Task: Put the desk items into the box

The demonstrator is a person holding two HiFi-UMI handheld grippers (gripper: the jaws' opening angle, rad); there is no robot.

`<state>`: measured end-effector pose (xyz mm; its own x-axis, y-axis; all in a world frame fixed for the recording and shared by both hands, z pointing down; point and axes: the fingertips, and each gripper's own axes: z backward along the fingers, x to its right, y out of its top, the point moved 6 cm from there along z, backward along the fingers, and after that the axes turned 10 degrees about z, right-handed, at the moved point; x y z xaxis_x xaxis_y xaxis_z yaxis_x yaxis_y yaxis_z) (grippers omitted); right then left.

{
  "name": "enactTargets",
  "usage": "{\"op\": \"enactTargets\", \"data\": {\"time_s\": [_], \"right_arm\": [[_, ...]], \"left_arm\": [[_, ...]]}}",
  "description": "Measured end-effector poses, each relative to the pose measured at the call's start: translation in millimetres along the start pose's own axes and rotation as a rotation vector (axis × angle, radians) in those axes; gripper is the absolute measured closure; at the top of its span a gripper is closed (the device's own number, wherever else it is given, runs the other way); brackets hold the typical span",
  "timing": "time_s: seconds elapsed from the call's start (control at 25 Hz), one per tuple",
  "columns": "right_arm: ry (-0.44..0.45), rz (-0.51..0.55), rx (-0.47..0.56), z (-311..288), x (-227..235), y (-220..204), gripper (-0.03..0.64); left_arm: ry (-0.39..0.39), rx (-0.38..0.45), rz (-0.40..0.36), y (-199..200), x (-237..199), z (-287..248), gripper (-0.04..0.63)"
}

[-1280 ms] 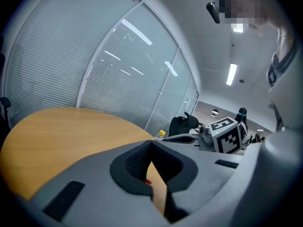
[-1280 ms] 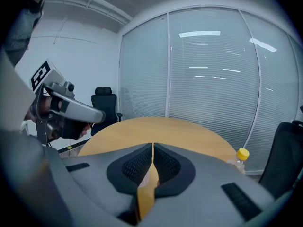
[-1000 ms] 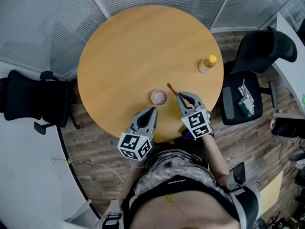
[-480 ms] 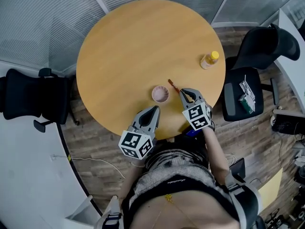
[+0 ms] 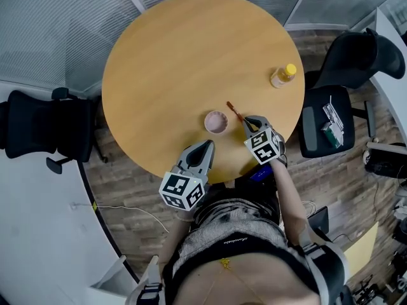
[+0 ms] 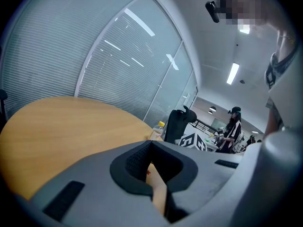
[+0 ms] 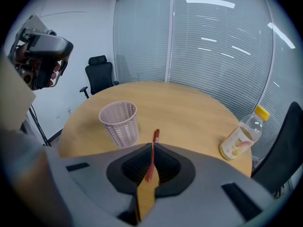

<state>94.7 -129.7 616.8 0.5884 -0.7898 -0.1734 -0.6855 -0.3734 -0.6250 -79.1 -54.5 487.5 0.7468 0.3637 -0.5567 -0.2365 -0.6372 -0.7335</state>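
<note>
**Right gripper lower over the worktop, pen in its jaws**

Compared with a second ago, the right gripper (image 5: 247, 122) sits lower and looks smaller in the head view, closer to the round wooden worktop (image 5: 172, 62). The left gripper (image 5: 205, 146) keeps its place at the near edge.

The right jaws are pinching a red pen (image 5: 234, 112). The pen sticks out forward past the tips, over the worktop. The left jaws are pressed together with nothing between them.

Around:
- A pink mesh basket (image 5: 215, 121) stands upright just beside the pen's far end, on its left and apart from it.
- A bottle (image 5: 282, 76) with a yellow cap stands well apart on the right, near the worktop's rim.
- Black office chairs flank the worktop, one at left (image 5: 38, 129) and one at right (image 5: 356, 59). The right one has small items on its seat.

Views:
- The right gripper view shows the basket's open weave and a fruit label on the bottle; the head view shows neither.
- Only the left gripper view shows a person (image 6: 232, 129) standing far back, beyond the right chair.
</note>
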Motion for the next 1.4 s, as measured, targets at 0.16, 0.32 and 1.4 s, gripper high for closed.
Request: {"op": "enactTargets", "data": {"time_s": [0.16, 0.32, 1.4], "right_arm": [[0.015, -0.034, -0.013, -10.0, 4.3, -8.3, 0.592], [0.038, -0.041, -0.039, -19.5, 3.7, -13.3, 0.592], [0.093, -0.115, -0.150, -55.2, -4.0, -49.5, 0.546]], "left_arm": [[0.005, -0.012, 0.005, -3.5, -2.8, -2.2, 0.577], [0.004, -0.019, 0.012, -4.3, -4.4, -3.5, 0.577], [0.013, -0.005, 0.021, -8.9, -1.3, 2.6, 0.577]]}}
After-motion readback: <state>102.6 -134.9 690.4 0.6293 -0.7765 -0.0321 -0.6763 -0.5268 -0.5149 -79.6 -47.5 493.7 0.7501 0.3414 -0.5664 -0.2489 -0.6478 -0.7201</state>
